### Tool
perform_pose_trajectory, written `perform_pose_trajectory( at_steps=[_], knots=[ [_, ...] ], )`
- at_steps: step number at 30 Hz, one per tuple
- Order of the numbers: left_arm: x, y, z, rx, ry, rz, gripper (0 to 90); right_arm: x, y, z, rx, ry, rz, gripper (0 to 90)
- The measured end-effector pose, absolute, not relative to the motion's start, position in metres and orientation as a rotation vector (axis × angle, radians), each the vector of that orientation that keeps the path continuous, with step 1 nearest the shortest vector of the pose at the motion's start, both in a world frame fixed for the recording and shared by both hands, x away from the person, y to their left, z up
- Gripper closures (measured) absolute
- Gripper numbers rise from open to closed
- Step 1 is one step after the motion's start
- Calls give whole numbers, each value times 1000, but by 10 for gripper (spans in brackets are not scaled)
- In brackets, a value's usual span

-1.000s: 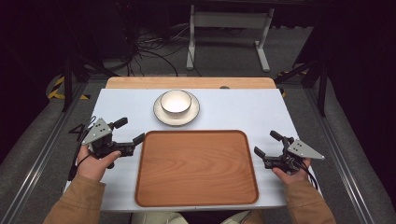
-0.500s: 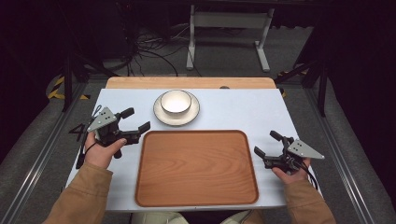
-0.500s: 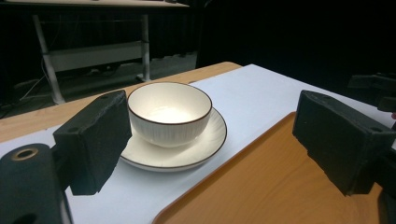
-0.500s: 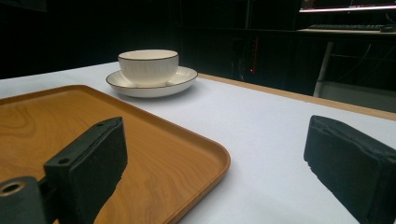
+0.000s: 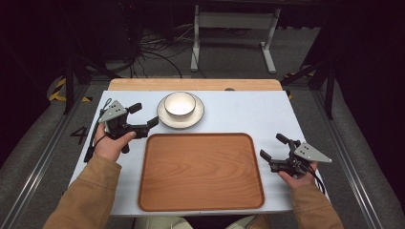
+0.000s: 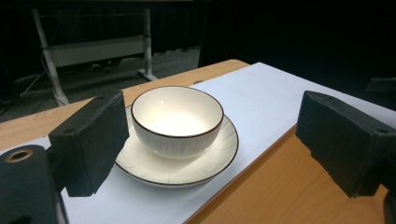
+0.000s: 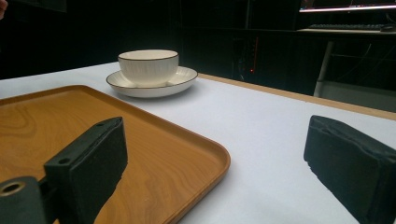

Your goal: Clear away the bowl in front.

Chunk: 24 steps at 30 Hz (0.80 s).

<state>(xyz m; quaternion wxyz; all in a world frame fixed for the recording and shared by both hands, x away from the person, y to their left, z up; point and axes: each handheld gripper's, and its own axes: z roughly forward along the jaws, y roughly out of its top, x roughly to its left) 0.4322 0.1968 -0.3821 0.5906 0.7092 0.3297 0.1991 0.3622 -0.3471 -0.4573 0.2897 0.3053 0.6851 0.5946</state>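
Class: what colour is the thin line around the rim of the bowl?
Dark brown, on a white bowl. It shows best in the left gripper view.

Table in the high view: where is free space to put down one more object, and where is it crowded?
The wooden tray is bare inside its rim. The white table is also free right of the saucer holding the bowl, up to the far edge. It is tight at the left, where the left tongs sit between saucer and tray corner.
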Motion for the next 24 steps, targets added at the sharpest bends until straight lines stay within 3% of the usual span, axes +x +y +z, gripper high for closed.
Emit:
perform_pose_trajectory(
  at_steps=[11,16,24],
  knots=[
    [450,189,-377,1669,736,508,128,362,-347,-457,816,1827,1588,69],
    [457,185,-371,1685,741,480,225,363,-348,-457,817,1827,1590,69],
    [468,176,-363,1726,674,439,269,363,-348,-457,821,1826,1591,70]
  ],
)
